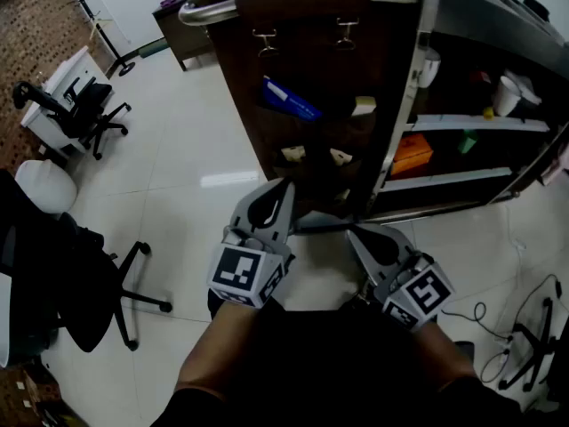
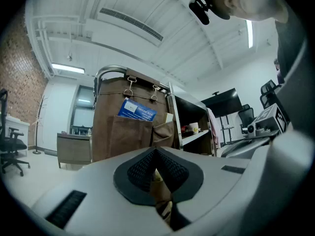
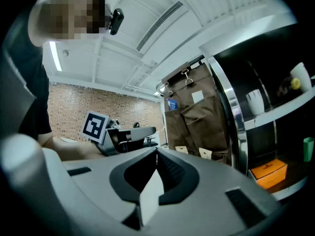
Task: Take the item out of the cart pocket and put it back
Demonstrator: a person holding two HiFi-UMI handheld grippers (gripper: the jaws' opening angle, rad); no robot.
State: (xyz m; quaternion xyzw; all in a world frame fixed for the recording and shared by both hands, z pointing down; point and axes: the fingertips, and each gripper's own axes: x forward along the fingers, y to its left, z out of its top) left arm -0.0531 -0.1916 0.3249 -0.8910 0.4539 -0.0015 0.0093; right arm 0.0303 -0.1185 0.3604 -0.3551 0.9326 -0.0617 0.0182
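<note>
Your left gripper (image 1: 284,189) and right gripper (image 1: 354,234) both have their fingers (image 2: 140,168) pinched together, nothing in them, side by side low by the cart (image 1: 258,69). The blue packet (image 1: 289,99) pokes out of the upper pocket (image 1: 295,124), well above both.

A blue packet (image 2: 137,111) pokes tilted from the brown cart pocket (image 2: 129,136).

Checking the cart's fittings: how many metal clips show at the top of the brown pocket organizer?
2: the left clip and the right clip, side by side under the rail; none seems hidden.
</note>
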